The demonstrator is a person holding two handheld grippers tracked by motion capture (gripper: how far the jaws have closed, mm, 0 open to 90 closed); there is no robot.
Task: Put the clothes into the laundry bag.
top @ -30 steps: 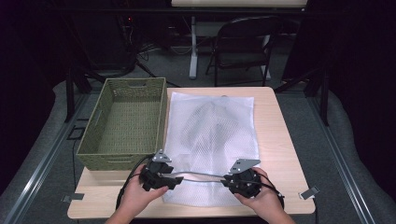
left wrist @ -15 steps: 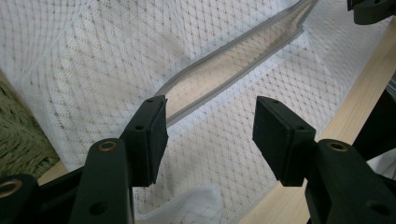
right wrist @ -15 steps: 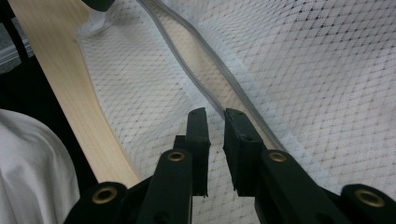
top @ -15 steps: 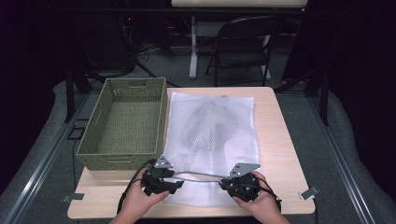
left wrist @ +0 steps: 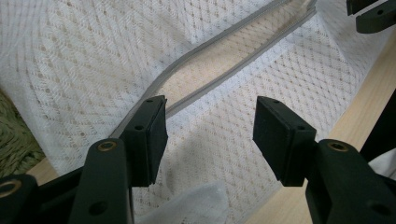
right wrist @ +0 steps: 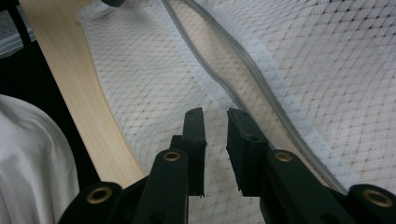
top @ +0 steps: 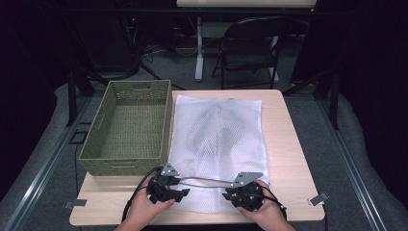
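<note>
Currently the white mesh laundry bag is laid flat on the wooden table, just beside the green woven basket, on the basket's right. Something dark is seen inside the bag, toward its far half; what it is cannot be told. The bag's grey zipper is found along the near edge, and it is parted into a narrow gap through which the table is seen.

The left gripper is held at the near-left corner of the bag, close to the basket's front wall. Its jaws are spread about halfway, with bag mesh below them but nothing pinched; one pad rests at the zipper's lower tape. The right gripper is held at the bag's near-right part. Its jaws have just been opening a little, a slim gap is left between the pads, and no mesh is clearly clamped there.

The step in hand is judged to be opening the bag mouth at the zipper. Next, the lower lip would need to be pinched by one gripper and the upper lip by the other, then pulled apart. Slippery mesh could be missed, so a firm bite on the tape is called for.
</note>
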